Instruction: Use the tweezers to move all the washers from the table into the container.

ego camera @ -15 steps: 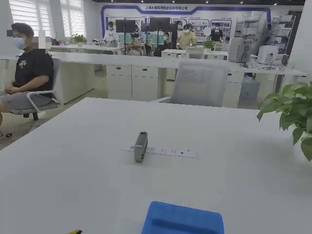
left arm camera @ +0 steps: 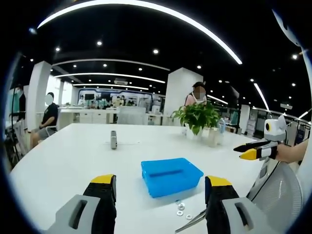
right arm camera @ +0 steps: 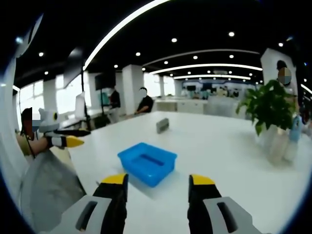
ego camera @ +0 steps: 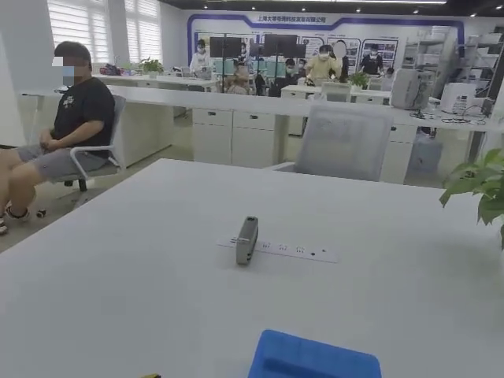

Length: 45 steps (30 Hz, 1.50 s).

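Currently I'm holding my left claw [left arm camera: 158,183] and right claw [right arm camera: 158,181] open, empty; grabbing the thin tweezers [left arm camera: 191,225] clumsily could scatter the neighbouring washers [left arm camera: 181,207].

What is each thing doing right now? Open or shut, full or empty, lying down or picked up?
Left hand-held gripper: open, holding nothing.
Right hand-held gripper: open, holding nothing.
Container: no lid, looks empty.
Washers: lying on the table, outside the container.
Tweezers: lying on the table, not picked up.
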Tool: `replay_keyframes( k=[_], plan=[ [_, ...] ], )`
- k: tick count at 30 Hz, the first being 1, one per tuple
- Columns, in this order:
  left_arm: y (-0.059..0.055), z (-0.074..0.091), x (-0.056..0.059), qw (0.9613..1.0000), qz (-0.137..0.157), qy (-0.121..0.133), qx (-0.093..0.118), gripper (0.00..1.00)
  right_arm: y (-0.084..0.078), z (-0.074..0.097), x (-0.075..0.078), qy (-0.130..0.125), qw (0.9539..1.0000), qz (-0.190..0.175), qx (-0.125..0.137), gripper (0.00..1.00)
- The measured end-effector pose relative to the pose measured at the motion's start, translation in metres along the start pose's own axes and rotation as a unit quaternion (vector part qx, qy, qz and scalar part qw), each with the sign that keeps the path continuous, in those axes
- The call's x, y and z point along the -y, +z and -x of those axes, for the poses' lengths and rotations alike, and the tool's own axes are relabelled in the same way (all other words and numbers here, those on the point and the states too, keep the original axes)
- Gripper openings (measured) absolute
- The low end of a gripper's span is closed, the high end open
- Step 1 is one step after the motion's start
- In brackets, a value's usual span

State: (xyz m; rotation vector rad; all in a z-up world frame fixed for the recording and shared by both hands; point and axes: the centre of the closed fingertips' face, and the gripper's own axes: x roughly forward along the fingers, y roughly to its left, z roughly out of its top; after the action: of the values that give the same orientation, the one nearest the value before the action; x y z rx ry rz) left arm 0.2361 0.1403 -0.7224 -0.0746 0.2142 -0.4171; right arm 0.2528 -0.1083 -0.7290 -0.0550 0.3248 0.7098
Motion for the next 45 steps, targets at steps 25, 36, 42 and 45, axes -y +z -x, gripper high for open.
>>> replay_keyframes(
  k=[25, 36, 42, 45],
  plan=[
    [-0.003, 0.0, 0.0, 0.9999, -0.005, -0.001, -0.009, 0.73, -0.007, 0.0, 0.001, 0.005, 0.9999, 0.005, -0.014, 0.42],
    [-0.005, -0.001, 0.0, 0.9999, -0.007, -0.002, -0.012, 0.72, -0.009, -0.001, 0.0, 0.006, 0.9998, 0.007, -0.017, 0.41],
    [-0.006, -0.002, 0.0, 0.9998, -0.008, -0.002, -0.015, 0.72, -0.011, -0.001, 0.002, 0.007, 0.9998, 0.008, -0.019, 0.4],
    [-0.007, -0.002, -0.001, 0.9998, -0.008, 0.0, -0.016, 0.72, -0.01, -0.002, 0.0, 0.009, 0.9997, 0.009, -0.02, 0.4]
  ],
)
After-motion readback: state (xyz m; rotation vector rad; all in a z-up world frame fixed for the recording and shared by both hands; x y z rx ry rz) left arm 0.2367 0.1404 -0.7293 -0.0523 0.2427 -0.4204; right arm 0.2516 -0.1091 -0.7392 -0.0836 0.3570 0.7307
